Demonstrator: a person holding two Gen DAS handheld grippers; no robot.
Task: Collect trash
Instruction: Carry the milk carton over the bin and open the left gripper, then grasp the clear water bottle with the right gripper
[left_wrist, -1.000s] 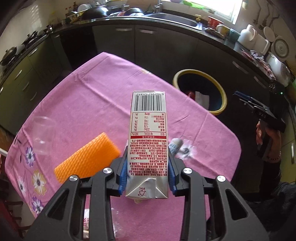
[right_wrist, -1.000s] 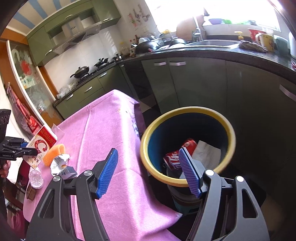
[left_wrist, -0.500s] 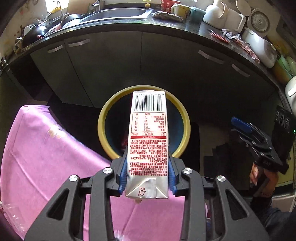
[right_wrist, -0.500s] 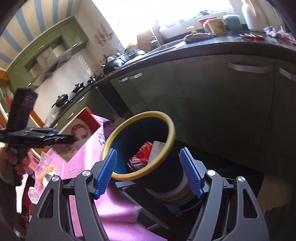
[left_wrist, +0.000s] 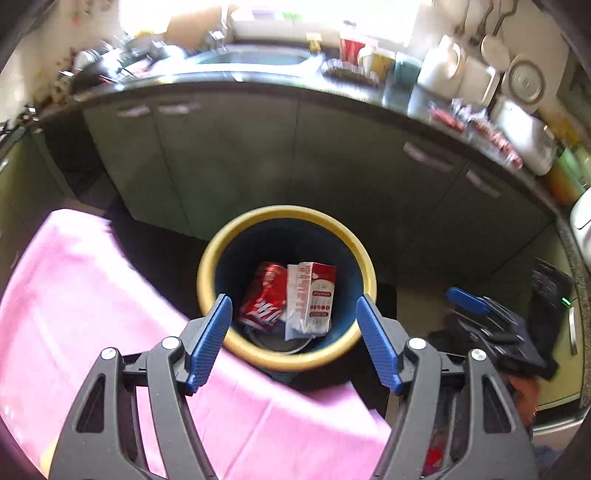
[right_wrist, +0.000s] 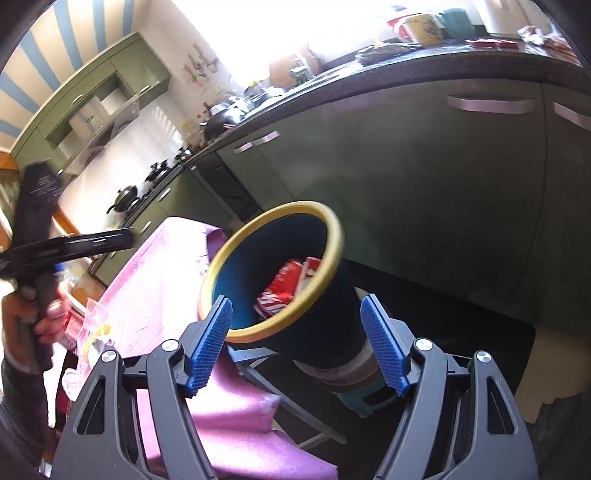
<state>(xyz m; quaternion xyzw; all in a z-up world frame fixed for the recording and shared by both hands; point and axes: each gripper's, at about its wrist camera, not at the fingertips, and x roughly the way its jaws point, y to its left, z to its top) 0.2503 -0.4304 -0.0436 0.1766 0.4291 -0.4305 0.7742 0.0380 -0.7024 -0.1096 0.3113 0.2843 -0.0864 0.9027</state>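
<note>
Dropped from the left gripper (left_wrist: 293, 334), whose jaws just sprang wide w/ nothing between, the carton (left_wrist: 312, 297) lies in the bin (left_wrist: 364, 254) beside a can (left_wrist: 264, 295) (right gripper (right_wrist: 295, 341) wide, empty); best pull back clear of the rim, then fetch remaining table (left_wrist: 92, 295) trash.

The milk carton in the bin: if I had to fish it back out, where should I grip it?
Probably across the narrow sides of the milk carton, coming straight down through the bin mouth; it leans on the red can, so keep the fingers off that side.
</note>
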